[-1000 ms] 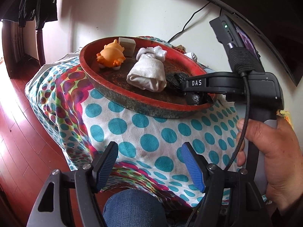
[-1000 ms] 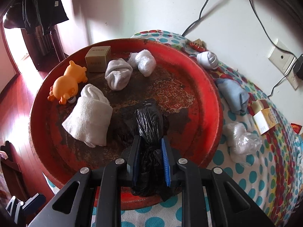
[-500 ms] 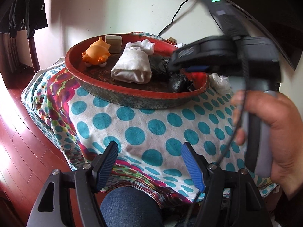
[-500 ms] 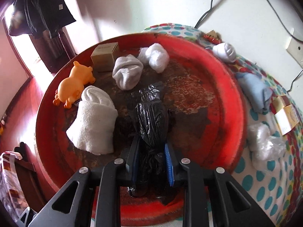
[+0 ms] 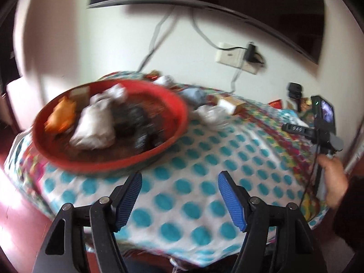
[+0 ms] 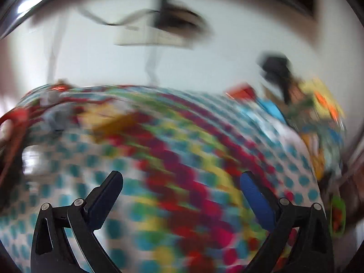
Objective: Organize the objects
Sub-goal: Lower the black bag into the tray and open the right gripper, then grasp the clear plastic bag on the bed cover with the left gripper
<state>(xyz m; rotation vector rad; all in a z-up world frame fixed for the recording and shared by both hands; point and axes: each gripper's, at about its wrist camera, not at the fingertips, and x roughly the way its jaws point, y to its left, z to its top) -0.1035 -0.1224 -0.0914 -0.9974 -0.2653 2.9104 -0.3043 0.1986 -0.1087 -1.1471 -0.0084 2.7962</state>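
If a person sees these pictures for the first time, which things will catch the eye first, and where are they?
The big red tray stands out first, at the left of the left wrist view, on the dotted cloth, with a white bundle, a black bag and an orange toy lying in it. Next comes the right gripper, its jaws opening with nothing between them, over the cloth's blurred colourful part.

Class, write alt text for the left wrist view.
A red tray holding a white cloth bundle, black bag and orange toy sits on a polka-dot cloth. The left gripper hangs empty before it, jaws apart.
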